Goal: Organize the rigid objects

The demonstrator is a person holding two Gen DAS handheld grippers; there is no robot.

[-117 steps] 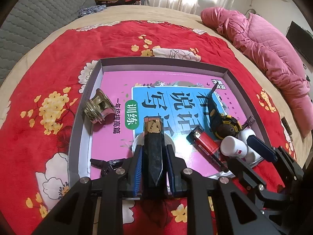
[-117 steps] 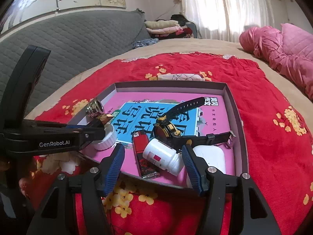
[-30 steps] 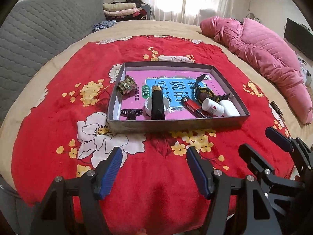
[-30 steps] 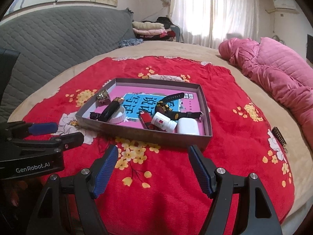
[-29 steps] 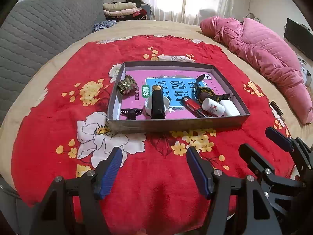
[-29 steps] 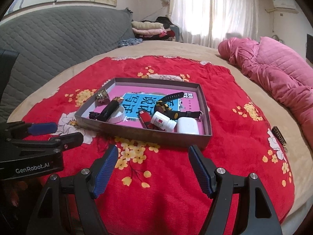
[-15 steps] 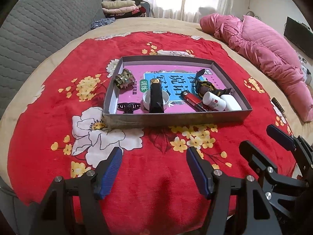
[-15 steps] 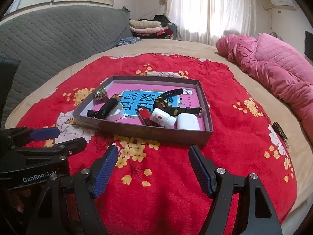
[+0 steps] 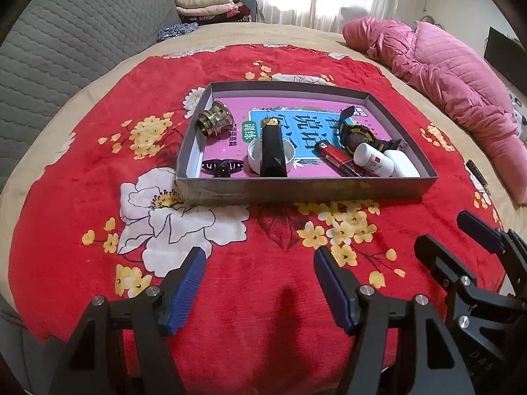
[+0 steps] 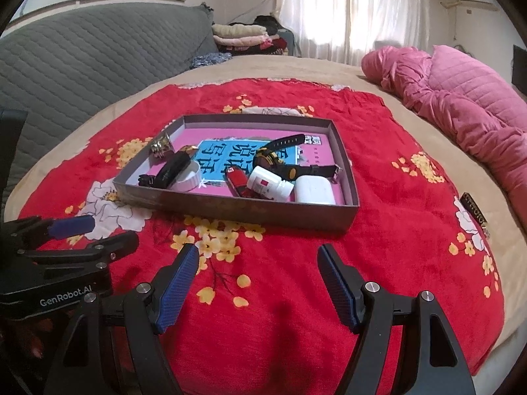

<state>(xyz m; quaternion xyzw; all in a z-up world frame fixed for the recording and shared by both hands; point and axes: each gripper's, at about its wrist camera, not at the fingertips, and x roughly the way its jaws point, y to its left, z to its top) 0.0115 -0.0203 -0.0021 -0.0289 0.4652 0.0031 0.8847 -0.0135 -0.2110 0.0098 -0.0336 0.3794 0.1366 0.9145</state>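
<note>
A shallow grey box (image 9: 306, 189) (image 10: 237, 210) with a pink book in its bottom lies on the red flowered blanket. Inside it I see a brass knob (image 9: 214, 121), a black hair clip (image 9: 222, 167), a black faceted bottle (image 9: 272, 153) leaning across a white lid (image 9: 253, 161), a red lighter (image 9: 336, 158), a black watch (image 9: 357, 135), a white pill bottle (image 9: 374, 164) and a white case (image 10: 313, 190). My left gripper (image 9: 260, 263) hangs open over the blanket in front of the box, holding nothing. My right gripper (image 10: 258, 261) is open too, near the box's front edge.
A pink quilted jacket (image 9: 454, 79) lies along the right side of the bed. Folded clothes (image 10: 243, 34) are stacked at the back by a grey quilted headboard (image 10: 82, 56). A small dark strip (image 10: 474, 212) lies on the blanket's right edge.
Since 3.9 s ago my left gripper let go of the black bottle, which now leans on the white lid. Both grippers have pulled back from the box and stand open.
</note>
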